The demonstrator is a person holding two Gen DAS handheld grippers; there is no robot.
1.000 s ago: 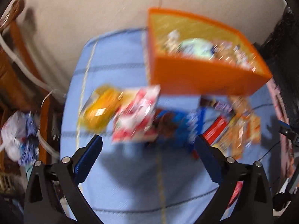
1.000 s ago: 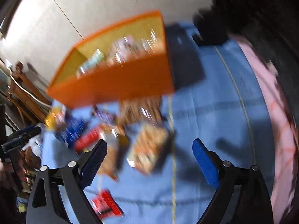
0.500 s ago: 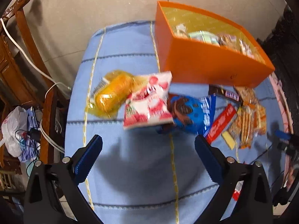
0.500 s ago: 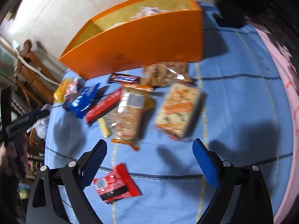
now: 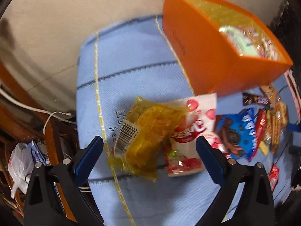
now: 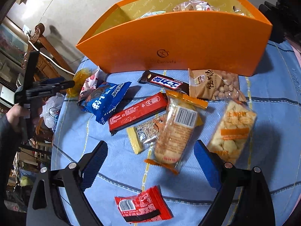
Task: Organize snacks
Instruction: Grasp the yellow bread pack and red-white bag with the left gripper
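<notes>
An orange box (image 6: pixel 178 43) with several snacks inside stands at the back of the blue tablecloth (image 6: pixel 120 165); it also shows in the left wrist view (image 5: pixel 222 60). My left gripper (image 5: pixel 149 150) is open, just above a yellow snack bag (image 5: pixel 146 137) that overlaps a red-and-white packet (image 5: pixel 195 124). A blue cookie pack (image 5: pixel 239 135) lies to their right. My right gripper (image 6: pixel 150 156) is open above an orange-edged cracker pack (image 6: pixel 176 131). Beside it lie a biscuit bag (image 6: pixel 233 130), a long red bar (image 6: pixel 137 111) and a small red packet (image 6: pixel 143 205).
A dark chocolate bar (image 6: pixel 165 82) and a peanut bag (image 6: pixel 214 84) lie against the box front. A wooden chair (image 5: pixel 28 101) with a white cable and a plastic bag (image 5: pixel 20 162) stands off the table's left edge. The left gripper (image 6: pixel 43 88) shows in the right wrist view.
My left gripper has moved left and closer, so the yellow bag now sits between its fingers. My right gripper has come lower toward the cracker pack. Both stay open.
</notes>
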